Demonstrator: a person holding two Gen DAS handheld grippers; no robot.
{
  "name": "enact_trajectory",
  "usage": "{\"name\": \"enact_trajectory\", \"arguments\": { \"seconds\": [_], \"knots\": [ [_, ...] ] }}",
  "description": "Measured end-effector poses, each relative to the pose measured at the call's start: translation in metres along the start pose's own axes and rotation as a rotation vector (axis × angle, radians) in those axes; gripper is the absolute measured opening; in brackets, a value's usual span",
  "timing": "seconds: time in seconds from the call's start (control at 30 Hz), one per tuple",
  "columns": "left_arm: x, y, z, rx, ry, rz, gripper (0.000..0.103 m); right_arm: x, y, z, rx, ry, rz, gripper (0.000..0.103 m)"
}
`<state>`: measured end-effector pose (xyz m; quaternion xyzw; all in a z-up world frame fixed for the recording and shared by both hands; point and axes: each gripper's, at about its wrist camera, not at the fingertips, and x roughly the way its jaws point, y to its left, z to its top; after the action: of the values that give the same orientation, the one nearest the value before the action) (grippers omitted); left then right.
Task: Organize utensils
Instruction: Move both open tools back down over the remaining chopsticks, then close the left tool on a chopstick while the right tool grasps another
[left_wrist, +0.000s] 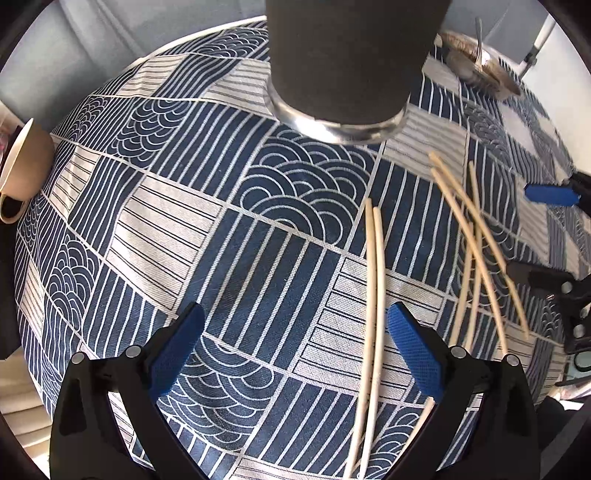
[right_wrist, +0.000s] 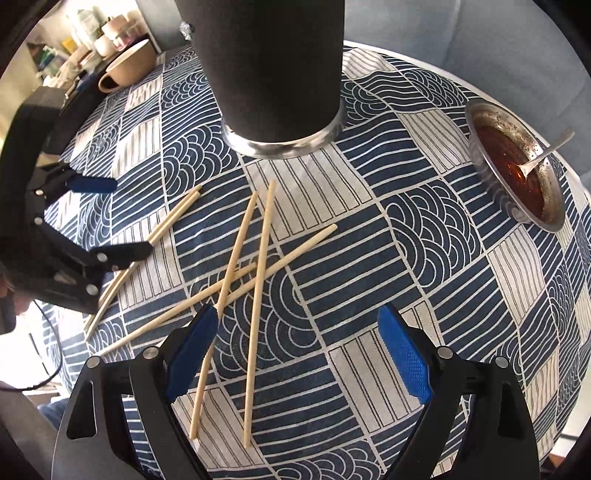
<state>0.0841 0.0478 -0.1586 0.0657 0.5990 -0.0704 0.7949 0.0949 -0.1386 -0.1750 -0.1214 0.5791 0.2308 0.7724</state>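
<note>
Pale wooden chopsticks (right_wrist: 236, 254) scattered, crossed, flat on tablecloth before dark holder (right_wrist: 273, 70).

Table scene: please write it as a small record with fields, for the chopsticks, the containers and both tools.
surface: table with blue and white patterned cloth
chopsticks: a pair lying side by side, four crossed in a loose pile
holder: dark cup with metal base, upright, behind the chopsticks
bowl: metal bowl with red sauce and spoon
mug: beige mug at the table edge
left tool: open, above the pair
right tool: open, above the pile
</note>
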Motion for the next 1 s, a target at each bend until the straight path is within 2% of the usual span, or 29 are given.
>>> {"name": "enact_trajectory", "arguments": {
  "seconds": [0.07, 0.13, 0.37, 0.63, 0.73, 0.8, 0.87, 0.93, 1.0],
  "knots": [
    [-0.005, 0.006, -0.004, -0.026, -0.018, -0.025, 0.097, 0.000, 0.001, 0.000, 0.000, 0.002, 0.002, 0.084],
    [-0.002, 0.010, -0.004, -0.042, -0.009, -0.008, 0.097, 0.002, 0.003, 0.001, -0.001, 0.006, -0.002, 0.084],
    [0.015, 0.010, -0.004, -0.022, 0.024, 0.027, 0.097, 0.006, 0.008, 0.000, -0.018, 0.022, -0.037, 0.084],
    [0.034, -0.006, 0.007, -0.008, 0.040, 0.031, 0.098, 0.014, 0.008, 0.000, -0.014, 0.053, -0.092, 0.084],
    [0.036, -0.008, 0.012, -0.010, 0.037, 0.025, 0.098, 0.019, 0.008, 0.000, -0.004, 0.073, -0.087, 0.083],
    [0.034, -0.012, 0.013, -0.006, 0.033, 0.020, 0.096, 0.023, 0.007, 0.001, -0.008, 0.105, -0.057, 0.072],
    [0.031, -0.016, 0.013, 0.002, 0.028, 0.016, 0.093, 0.024, 0.011, 0.002, -0.019, 0.114, -0.068, 0.069],
    [0.021, -0.011, 0.011, 0.016, 0.031, 0.010, 0.082, 0.023, 0.011, 0.004, -0.011, 0.117, -0.069, 0.062],
    [0.016, -0.007, 0.011, 0.035, 0.036, 0.002, 0.072, 0.020, 0.012, 0.007, -0.006, 0.098, -0.066, 0.032]
  ]
}}
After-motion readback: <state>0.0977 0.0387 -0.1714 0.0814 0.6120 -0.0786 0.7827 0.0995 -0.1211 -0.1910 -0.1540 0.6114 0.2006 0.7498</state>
